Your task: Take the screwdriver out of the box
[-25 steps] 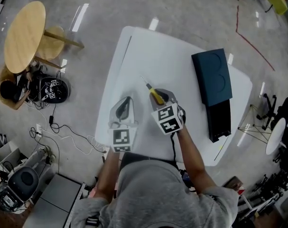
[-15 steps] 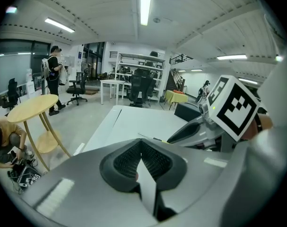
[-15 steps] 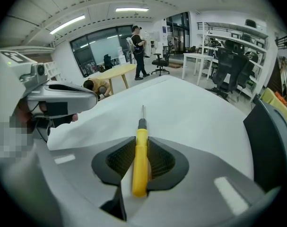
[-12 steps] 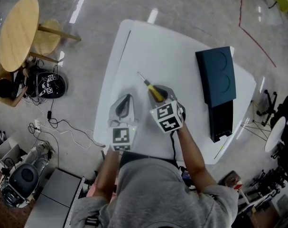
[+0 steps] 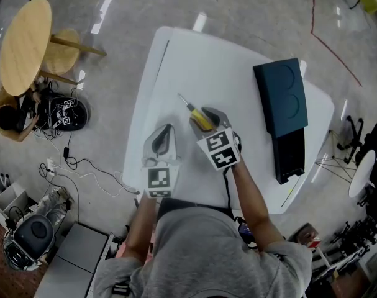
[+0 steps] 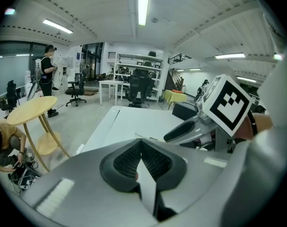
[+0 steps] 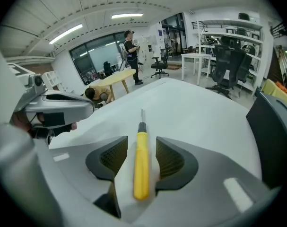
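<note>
Ok, surface: white table [image 5: 238, 67] with rounded corners on a glossy grey concrete floor [image 5: 113, 54]. A red line [image 5: 328, 48] runs across the floor past the far side. Dark blue box [image 5: 280, 98] lies at the table's right side, lid on, with two round shapes pressed into it. Yellow-handled screwdriver [image 7: 141, 174] is out of the box, flat on the table, well apart from it. It lies between the right gripper [image 5: 205, 115] pads; the jaws are opening, with a gap on both sides. Left gripper [image 6: 141, 142] is just beside, pads pressed together on nothing.

Room: open office, ceiling strip lights, round wooden table [image 5: 28, 45], cables [image 5: 89, 172] on the floor, office chairs [image 7: 226, 63], shelving [image 6: 138, 70]. One person stands [image 7: 131, 46], another crouches [image 7: 98, 92].

Print: only square black-and-white markers [image 5: 220, 153] on the gripper cubes.
</note>
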Demonstrator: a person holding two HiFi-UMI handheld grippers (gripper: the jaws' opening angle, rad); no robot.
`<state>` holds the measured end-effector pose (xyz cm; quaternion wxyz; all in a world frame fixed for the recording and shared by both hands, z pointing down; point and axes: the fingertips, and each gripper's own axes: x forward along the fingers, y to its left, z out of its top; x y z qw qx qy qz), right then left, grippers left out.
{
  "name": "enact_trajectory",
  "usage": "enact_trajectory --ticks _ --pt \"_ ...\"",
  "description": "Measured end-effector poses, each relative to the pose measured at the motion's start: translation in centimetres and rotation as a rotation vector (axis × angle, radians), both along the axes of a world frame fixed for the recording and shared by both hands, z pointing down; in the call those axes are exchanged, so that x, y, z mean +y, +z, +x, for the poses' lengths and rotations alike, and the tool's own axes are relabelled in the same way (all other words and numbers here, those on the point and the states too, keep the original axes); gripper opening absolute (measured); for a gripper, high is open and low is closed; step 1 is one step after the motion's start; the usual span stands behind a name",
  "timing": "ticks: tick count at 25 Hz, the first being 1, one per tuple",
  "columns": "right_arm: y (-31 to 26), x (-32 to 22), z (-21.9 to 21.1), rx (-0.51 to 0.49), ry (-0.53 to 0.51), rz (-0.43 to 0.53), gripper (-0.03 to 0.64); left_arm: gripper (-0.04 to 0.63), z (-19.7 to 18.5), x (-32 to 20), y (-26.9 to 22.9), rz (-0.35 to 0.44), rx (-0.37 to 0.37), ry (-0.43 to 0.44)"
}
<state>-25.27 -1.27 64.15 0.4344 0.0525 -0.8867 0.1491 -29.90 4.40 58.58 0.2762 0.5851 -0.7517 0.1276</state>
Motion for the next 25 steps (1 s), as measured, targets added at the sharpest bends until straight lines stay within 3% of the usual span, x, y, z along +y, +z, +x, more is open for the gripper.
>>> enact_trajectory --ticks 4,11,25 --pt "-1.5 -0.2 -0.5 -0.052 0.012 0.01 0.263 0.012 0.2 0.1 -0.6 0.007 -0.009 0.007" --pt "-3.5 0.1 0.2 -0.073 0.015 0.045 0.268 0.012 1.0 0.5 -2.4 0.034 -0.035 0.019" --pt "-12.5 -1.2 4.7 -0.267 0.147 0.236 0.101 0.012 4.3 0.1 -9.5 0.163 -0.11 0.063"
